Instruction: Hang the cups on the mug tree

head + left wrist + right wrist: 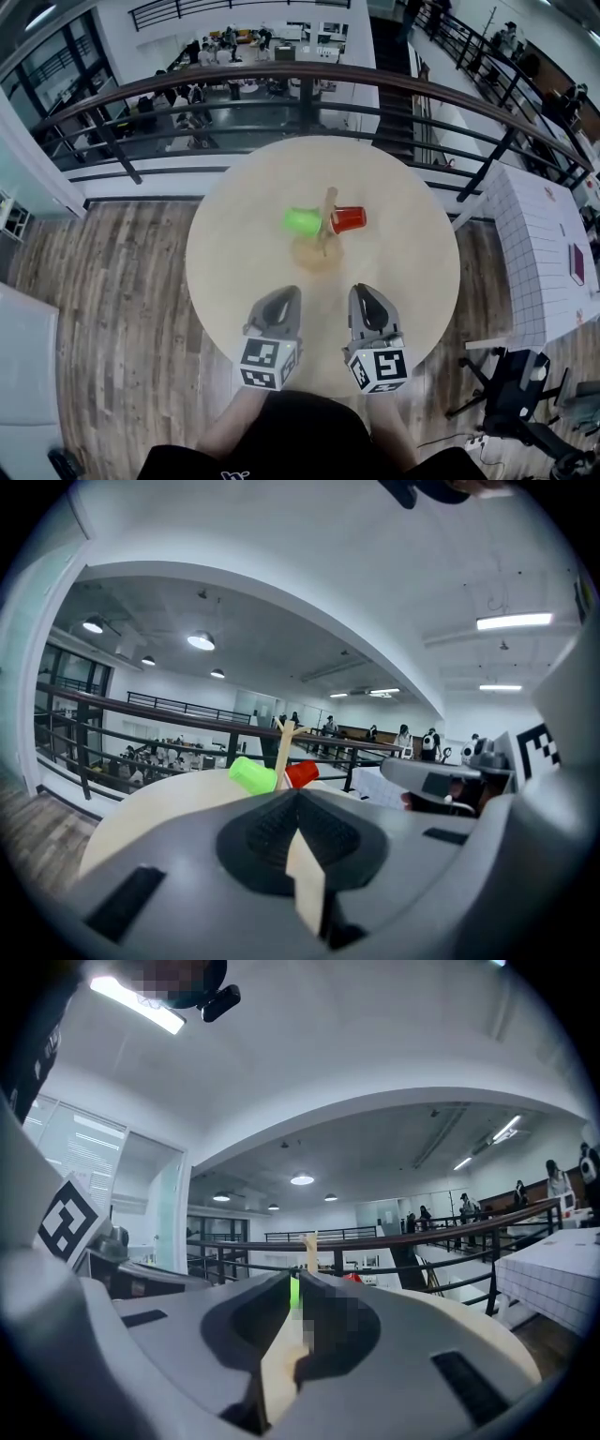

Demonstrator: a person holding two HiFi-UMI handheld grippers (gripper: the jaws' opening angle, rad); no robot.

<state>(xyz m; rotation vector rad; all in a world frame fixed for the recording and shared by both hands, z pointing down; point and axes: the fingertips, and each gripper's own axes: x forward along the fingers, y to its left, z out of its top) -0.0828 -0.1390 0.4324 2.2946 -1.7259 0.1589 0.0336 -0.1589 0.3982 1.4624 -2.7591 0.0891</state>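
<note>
A wooden mug tree (pixel 326 225) stands at the middle of the round pale table (pixel 234 253). A green cup (pixel 302 221) hangs on its left side and a red cup (pixel 349 219) on its right. Both grippers hover side by side over the table's near edge, well short of the tree. My left gripper (pixel 284 292) is shut with nothing in it. My right gripper (pixel 366 291) has its jaws together and holds nothing. The left gripper view shows the tree (pixel 284 747) with the green cup (pixel 251 774) and red cup (pixel 302 774) beyond the jaws. In the right gripper view the tree (pixel 308 1251) stands straight ahead.
A dark curved railing (pixel 281 80) runs behind the table, with an open lower floor beyond it. A white gridded table (pixel 544 253) stands to the right, with a black stand (pixel 511 394) near it. Wooden floor (pixel 112 281) lies to the left.
</note>
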